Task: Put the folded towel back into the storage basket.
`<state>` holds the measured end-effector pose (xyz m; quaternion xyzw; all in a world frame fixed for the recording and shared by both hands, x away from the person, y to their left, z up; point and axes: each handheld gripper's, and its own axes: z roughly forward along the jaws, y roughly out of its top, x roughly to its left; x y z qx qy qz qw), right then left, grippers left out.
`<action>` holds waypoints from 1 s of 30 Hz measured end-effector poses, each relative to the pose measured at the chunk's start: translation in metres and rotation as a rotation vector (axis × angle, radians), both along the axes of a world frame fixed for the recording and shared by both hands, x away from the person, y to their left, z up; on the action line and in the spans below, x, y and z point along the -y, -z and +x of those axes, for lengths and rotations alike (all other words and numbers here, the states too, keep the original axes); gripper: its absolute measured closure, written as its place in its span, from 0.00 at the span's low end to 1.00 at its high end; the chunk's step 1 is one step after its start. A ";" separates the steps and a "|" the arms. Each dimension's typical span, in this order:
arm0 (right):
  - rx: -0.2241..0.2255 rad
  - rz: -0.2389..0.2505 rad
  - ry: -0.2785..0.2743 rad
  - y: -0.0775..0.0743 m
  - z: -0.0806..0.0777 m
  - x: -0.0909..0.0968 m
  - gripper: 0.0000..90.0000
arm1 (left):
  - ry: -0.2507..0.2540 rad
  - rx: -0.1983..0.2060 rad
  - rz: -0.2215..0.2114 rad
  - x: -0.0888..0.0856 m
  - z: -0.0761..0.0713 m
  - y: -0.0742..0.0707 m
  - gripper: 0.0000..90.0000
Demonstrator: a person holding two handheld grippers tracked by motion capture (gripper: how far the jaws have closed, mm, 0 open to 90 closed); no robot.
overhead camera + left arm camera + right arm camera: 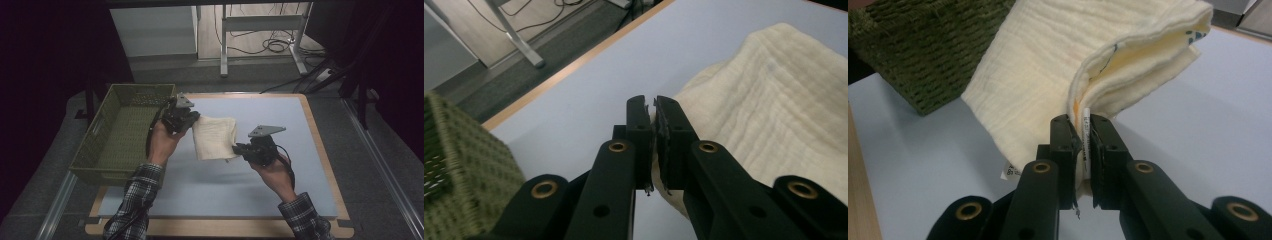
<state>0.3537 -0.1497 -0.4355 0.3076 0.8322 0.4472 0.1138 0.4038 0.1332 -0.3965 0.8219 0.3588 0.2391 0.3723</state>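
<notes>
— How's the light on the high view?

— Dim. I'm seeing black at both sides, and the pale table [280, 185] lit from above. There's a soft shadow under the cloth [215, 137].

— And the gripper views?

— Brighter. Cloth weave reads sharp on mine; the black jaws go soft near the bottom edge, and the green basket [459, 170] is blurred at the corner.

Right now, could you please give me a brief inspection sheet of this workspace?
Surface: pale blue mat on a wood-edged table, bare in front.
Job's things: folded cream cloth lifted at two edges; green woven basket at the table's left, looks empty.
Clutter: nothing seen.
Grippers: left gripper and right gripper both clamped on the cloth.
Cables: black cables on the floor beyond.
Surroundings: white desk frame, dark curtains.
</notes>
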 end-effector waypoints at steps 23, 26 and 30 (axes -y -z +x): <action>0.023 0.016 -0.065 -0.032 0.019 -0.064 0.91 | -0.107 0.052 0.011 -0.065 -0.007 -0.036 0.95; 0.022 0.022 -0.069 -0.034 0.020 -0.070 0.91 | -0.118 0.054 0.010 -0.071 -0.008 -0.039 0.95; 0.021 0.037 -0.081 -0.037 0.022 -0.080 0.91 | -0.143 0.060 0.014 -0.082 -0.010 -0.044 0.95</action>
